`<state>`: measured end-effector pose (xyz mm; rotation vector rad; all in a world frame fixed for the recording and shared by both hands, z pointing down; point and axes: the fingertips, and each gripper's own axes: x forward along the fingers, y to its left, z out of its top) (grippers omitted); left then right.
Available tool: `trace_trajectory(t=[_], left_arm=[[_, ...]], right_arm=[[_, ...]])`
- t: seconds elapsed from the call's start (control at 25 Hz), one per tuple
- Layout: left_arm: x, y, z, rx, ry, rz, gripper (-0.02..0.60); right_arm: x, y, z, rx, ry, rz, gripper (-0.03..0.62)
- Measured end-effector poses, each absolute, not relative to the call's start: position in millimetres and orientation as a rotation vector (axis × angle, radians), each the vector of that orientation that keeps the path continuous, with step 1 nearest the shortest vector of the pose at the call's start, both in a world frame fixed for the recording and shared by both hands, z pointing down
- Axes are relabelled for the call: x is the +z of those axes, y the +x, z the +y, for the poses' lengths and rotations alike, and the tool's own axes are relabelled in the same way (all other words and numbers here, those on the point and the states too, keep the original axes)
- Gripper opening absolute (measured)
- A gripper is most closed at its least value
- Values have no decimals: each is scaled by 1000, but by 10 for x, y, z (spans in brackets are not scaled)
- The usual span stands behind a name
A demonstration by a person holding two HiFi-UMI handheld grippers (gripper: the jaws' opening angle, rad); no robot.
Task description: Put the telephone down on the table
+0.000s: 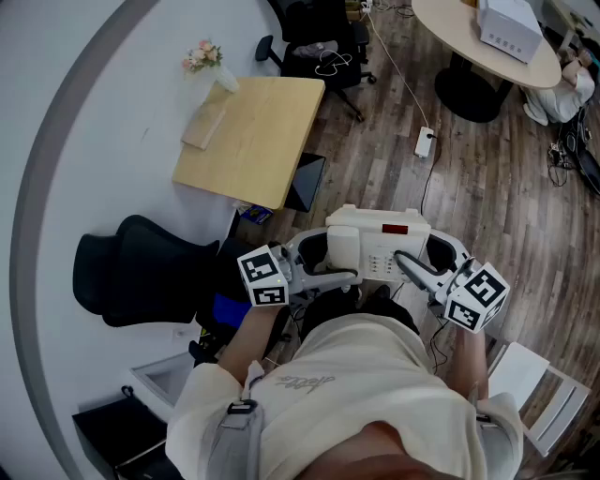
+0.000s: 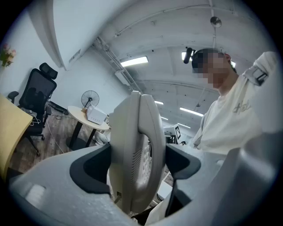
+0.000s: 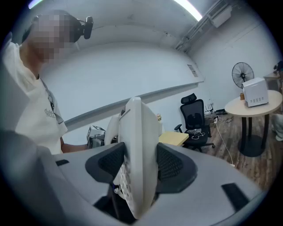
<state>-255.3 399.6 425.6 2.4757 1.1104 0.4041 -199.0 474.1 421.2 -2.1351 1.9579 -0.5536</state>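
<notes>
Cool ceiling strip lights give even light; gripper views are fisheye-warped with dark corners.

Keys on the cream plastic desk telephone are too small to read; at one o'clock the round pale table runs past the edge.

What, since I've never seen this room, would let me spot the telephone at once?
On the wood floor, find the person in the white shirt; right before them, the left gripper and right gripper clamp the telephone from either side. It is an off-white desk set with a red display strip, unlike the white box on the round table.
</notes>
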Motion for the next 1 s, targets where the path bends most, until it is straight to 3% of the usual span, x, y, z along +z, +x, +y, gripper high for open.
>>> trace_trajectory(t=[0.6, 1.0], left_arm=[[4418, -2445, 3976, 348, 2522, 1098, 374], [4274, -1964, 3012, 309, 2426, 1072, 374]], right_arm=[[4345, -1860, 4703, -476, -2131, 2013, 218], [4136, -1366, 3727, -585, -2174, 2025, 218]])
